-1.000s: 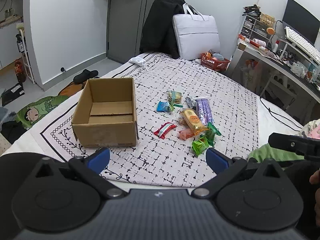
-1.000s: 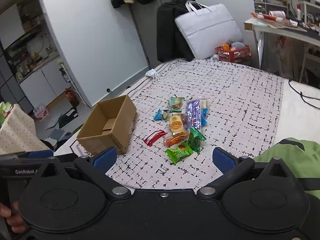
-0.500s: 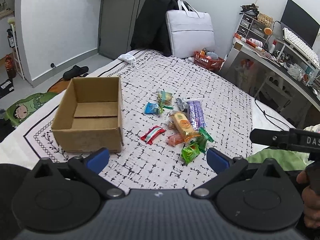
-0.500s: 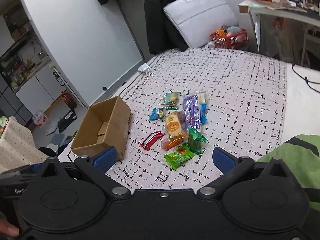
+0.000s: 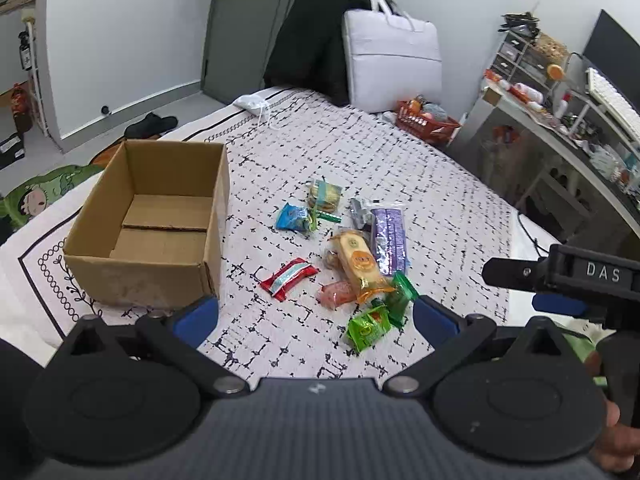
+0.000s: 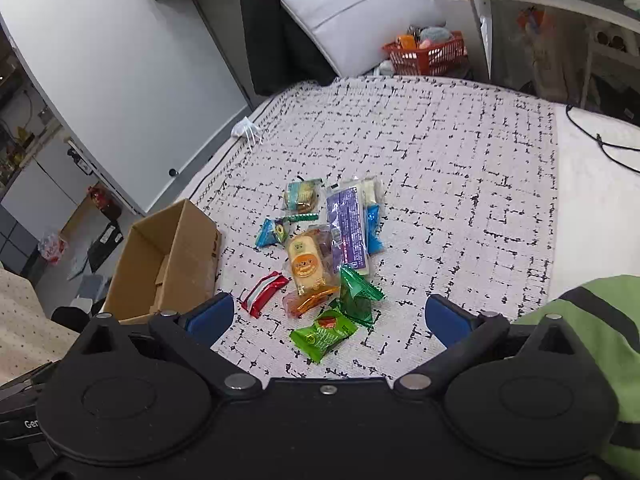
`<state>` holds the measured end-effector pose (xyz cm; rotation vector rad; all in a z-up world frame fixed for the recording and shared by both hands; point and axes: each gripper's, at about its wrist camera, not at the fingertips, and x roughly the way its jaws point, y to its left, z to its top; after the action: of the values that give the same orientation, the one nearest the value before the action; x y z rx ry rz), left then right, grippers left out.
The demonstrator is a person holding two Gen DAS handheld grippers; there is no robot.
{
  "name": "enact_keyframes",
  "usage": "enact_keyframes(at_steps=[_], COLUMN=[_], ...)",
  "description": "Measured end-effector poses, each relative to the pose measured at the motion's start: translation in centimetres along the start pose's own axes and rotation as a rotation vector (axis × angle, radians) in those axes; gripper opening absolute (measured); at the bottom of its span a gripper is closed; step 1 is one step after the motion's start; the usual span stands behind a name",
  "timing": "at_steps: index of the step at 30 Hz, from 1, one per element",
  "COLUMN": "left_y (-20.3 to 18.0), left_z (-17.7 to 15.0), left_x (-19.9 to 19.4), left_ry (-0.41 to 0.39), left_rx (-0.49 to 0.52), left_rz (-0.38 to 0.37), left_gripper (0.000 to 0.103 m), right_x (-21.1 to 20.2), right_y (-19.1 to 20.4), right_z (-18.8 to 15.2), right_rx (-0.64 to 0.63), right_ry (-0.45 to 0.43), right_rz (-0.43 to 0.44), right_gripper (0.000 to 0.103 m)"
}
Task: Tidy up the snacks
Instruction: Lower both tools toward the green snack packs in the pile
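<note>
The snack pile (image 5: 352,256) lies on the patterned bedspread (image 5: 440,200), near its middle and toward the near edge, ahead of both grippers and touching neither. In the left wrist view, the light green packet (image 5: 368,326) sits between the two blue fingertips of the left gripper (image 5: 316,318), beyond them on the cloth. In the right wrist view, the same packet (image 6: 323,334) sits between the fingertips of the right gripper (image 6: 330,314), again clear of both pads.

Left gripper: fingers spread wide, holding nothing. Right gripper: fingers spread wide, holding nothing.

The pile consists of small wrapped items. A red-and-white packet (image 5: 289,278) lies apart on the box side. A yellow-and-orange packet (image 5: 358,260) overlaps a pink one (image 5: 336,294). A purple packet (image 5: 388,240) lies alongside it. A dark green packet (image 5: 402,294) touches the light green one. A blue packet (image 5: 292,218) and a biscuit packet (image 5: 325,196) lie at the far side.

The cardboard box (image 5: 152,220) stands open-topped near the left edge of the bedspread, beside the pile and not touching it. Its interior shows only the bottom flaps.
</note>
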<state>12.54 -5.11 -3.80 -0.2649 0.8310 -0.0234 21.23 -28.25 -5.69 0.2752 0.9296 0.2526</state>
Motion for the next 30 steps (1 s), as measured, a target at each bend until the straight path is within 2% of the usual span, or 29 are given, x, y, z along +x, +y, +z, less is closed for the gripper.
enact_keyframes(at_steps=[5, 12, 15, 18, 25, 30], left_y=[-0.5, -1.0, -1.4, -1.8, -2.4, -3.2], left_z=[0.1, -0.5, -0.8, -1.1, -1.6, -2.0], left_x=[2.2, 5.5, 7.2, 8.7, 11.7, 13.8], left_ry=[0.030, 0.073, 0.103, 0.117, 0.142, 0.173], left_rx=[-0.023, -0.053, -0.060, -0.062, -0.093, -0.089], left_rz=[-0.006, 0.001, 0.000, -0.001, -0.037, -0.058], left_gripper=[0.103, 0.103, 0.103, 0.103, 0.101, 0.100], right_x=[2.0, 4.2, 5.4, 6.4, 8.9, 10.5], right_y=[-1.9, -3.2, -3.9, -4.3, -5.7, -6.1], right_z=[0.0, 0.2, 0.1, 0.2, 0.3, 0.6], right_rx=[0.098, 0.171, 0.214, 0.237, 0.295, 0.303], right_ry=[0.033, 0.077, 0.112, 0.126, 0.177, 0.200], right_rz=[0.039, 0.078, 0.101, 0.087, 0.091, 0.082], right_gripper=[0.103, 0.102, 0.099, 0.096, 0.081, 0.079])
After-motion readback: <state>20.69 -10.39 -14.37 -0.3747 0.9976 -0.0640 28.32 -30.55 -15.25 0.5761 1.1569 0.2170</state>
